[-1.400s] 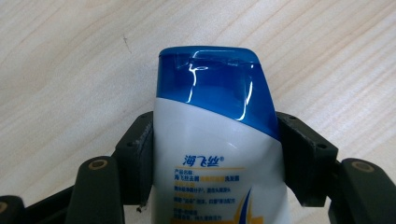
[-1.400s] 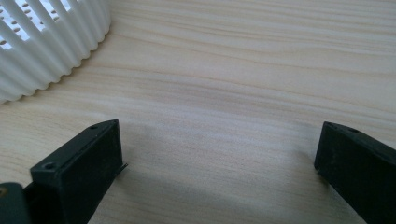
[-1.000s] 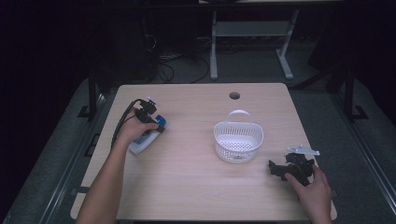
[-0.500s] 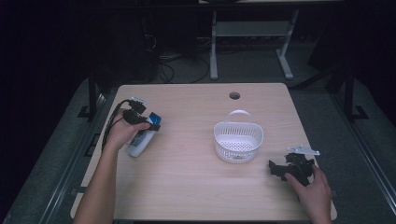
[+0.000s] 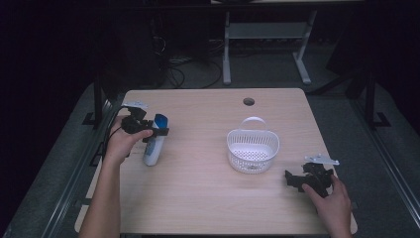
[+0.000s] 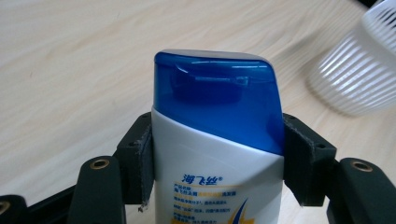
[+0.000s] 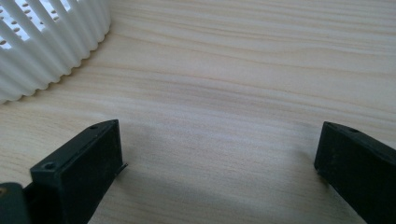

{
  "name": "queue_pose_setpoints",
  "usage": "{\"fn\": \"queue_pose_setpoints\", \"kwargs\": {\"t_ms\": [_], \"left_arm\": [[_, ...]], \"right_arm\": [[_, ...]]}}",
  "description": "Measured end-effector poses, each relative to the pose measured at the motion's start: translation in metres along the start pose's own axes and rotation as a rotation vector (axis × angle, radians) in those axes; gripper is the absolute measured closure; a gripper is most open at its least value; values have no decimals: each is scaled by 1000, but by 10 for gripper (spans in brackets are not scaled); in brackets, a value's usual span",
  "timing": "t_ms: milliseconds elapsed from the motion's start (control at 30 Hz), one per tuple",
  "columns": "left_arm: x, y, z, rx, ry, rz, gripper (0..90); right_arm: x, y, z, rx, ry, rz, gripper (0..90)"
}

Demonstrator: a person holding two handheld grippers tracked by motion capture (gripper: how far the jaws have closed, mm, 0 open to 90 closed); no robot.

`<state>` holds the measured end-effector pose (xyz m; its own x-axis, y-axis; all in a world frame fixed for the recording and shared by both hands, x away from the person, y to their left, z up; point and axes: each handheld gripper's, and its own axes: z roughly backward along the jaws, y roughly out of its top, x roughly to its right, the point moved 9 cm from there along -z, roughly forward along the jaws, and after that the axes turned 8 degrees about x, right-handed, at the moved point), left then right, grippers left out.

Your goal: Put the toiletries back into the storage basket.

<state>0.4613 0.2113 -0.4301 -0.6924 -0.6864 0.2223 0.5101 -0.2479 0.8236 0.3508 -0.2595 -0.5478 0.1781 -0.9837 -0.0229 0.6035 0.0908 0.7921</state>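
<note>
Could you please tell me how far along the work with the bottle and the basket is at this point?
Done: the left gripper is clamped on the white plastic bottle with a blue flip cap, just below the cap. In hand: the bottle is tilted, cap end raised off the light wooden table. Left: the white slatted plastic basket looks empty, so carrying it there probably remains. The right gripper rests open, holding nothing.

The white slatted plastic basket [image 5: 253, 151] stands mid-table as the one obstacle between the two hands. Bare pale wooden table [image 5: 198, 198] lies open all around it, wide along the near edge and the left half.
</note>
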Motion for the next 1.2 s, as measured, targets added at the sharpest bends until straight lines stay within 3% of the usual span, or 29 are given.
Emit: {"fn": "queue_pose_setpoints", "kwargs": {"t_ms": [33, 133, 233, 400, 433, 833, 1200], "left_arm": [[4, 4, 2, 32, -17, -3, 368], [7, 7, 4, 56, -32, -10, 368], [15, 11, 7, 95, -76, -21, 368], [16, 14, 8, 149, -88, -7, 368], [19, 15, 8, 167, -107, -13, 368], [45, 24, 2, 209, -191, -97, 368], [69, 37, 3, 241, -245, -131, 367]], "right_arm": [[0, 0, 0, 0, 0, 0, 4], [0, 0, 0, 0, 0, -1, 4], [0, 0, 0, 0, 0, -1, 4], [0, 0, 0, 0, 0, -1, 4], [0, 0, 0, 0, 0, 0, 4], [0, 0, 0, 0, 0, 0, 4], [0, 0, 0, 0, -1, 0, 4]]}}
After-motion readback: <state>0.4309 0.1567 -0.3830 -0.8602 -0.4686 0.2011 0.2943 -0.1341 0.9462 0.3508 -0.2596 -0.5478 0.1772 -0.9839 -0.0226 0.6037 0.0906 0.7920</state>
